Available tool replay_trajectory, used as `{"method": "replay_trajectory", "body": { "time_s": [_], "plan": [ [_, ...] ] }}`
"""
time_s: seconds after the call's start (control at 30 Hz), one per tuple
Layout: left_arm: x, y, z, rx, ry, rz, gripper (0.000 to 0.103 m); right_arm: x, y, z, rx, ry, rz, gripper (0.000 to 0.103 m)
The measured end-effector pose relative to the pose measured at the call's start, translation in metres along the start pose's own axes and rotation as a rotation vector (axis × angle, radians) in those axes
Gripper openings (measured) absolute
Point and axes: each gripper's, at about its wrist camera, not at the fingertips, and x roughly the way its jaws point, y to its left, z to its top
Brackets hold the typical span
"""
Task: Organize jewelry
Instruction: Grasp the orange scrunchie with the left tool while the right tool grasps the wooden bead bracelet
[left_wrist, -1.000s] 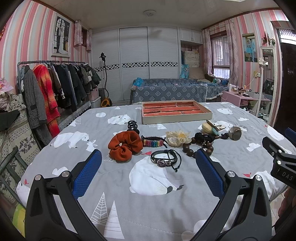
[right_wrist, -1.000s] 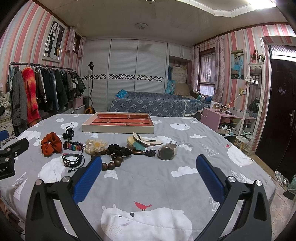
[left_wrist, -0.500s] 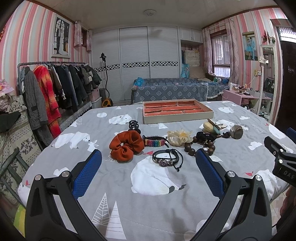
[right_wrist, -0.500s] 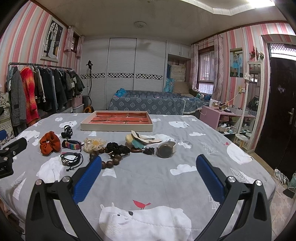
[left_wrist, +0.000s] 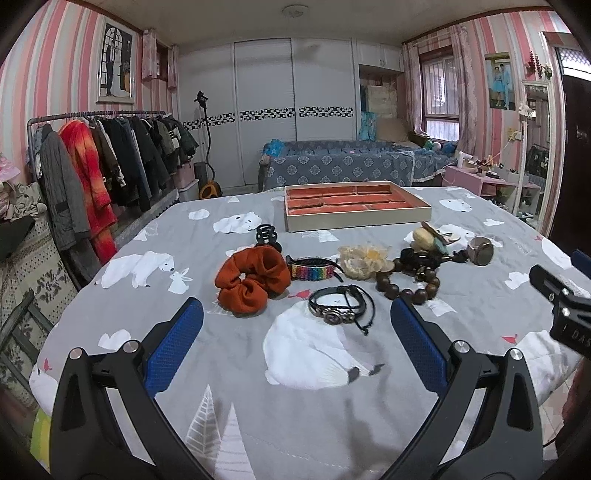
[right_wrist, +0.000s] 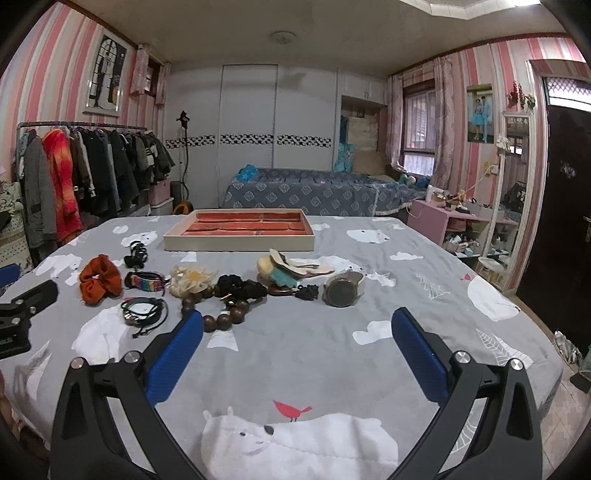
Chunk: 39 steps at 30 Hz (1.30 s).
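A beige tray with an orange-red lining (left_wrist: 356, 205) (right_wrist: 239, 229) lies at the far side of the grey bear-print cloth. In front of it lie an orange scrunchie (left_wrist: 252, 278) (right_wrist: 100, 278), a rainbow woven bracelet (left_wrist: 312, 270), a black leather bracelet (left_wrist: 338, 310) (right_wrist: 143, 311), a wooden bead bracelet (left_wrist: 408, 287) (right_wrist: 218, 314), a cream flower clip (left_wrist: 364, 261), a black claw clip (left_wrist: 266, 235) and a watch (right_wrist: 343, 288) (left_wrist: 481, 251). My left gripper (left_wrist: 295, 332) hovers open just short of the leather bracelet. My right gripper (right_wrist: 297, 336) is open, short of the beads and watch.
A clothes rack (left_wrist: 103, 166) with several coats stands on the left. A blue-covered bed (left_wrist: 351, 166) sits behind the table, and a pink side table (right_wrist: 447, 221) is at the right. The cloth's bare front part (right_wrist: 295, 369) lies under the right gripper.
Both grippers have eased slightly towards the jewelry. Their jaws stay spread and no item has shifted.
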Motion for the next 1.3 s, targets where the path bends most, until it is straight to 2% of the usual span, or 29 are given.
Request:
{"method": "replay_trajectory", "body": {
  "time_s": [0.13, 0.37, 0.63, 0.9, 0.97, 1.1, 1.3],
  "plan": [
    [0.012, 0.008, 0.007, -0.003, 0.012, 0.001, 0.098, 0.014, 0.002, 0.007, 0.005, 0.017, 0.008, 0.099],
    [0.038, 0.024, 0.018, 0.033, 0.034, 0.050, 0.098, 0.046, 0.009, 0.014, 0.014, 0.096, 0.027, 0.099],
    [0.076, 0.047, 0.027, 0.003, 0.102, 0.016, 0.098, 0.081, 0.015, 0.020, 0.021, 0.151, 0.032, 0.099],
    [0.116, 0.057, 0.029, 0.004, 0.188, -0.006, 0.098, 0.122, 0.041, 0.021, -0.066, 0.239, 0.035, 0.099],
    [0.122, 0.057, 0.029, 0.018, 0.204, -0.004, 0.098, 0.135, 0.046, 0.019, -0.070, 0.283, 0.048, 0.098],
    [0.136, 0.059, 0.028, 0.033, 0.242, -0.017, 0.098, 0.153, 0.051, 0.012, -0.069, 0.361, 0.068, 0.088],
    [0.161, 0.063, 0.025, 0.011, 0.310, -0.013, 0.098, 0.175, 0.058, 0.008, -0.060, 0.436, 0.080, 0.086]
  ]
}}
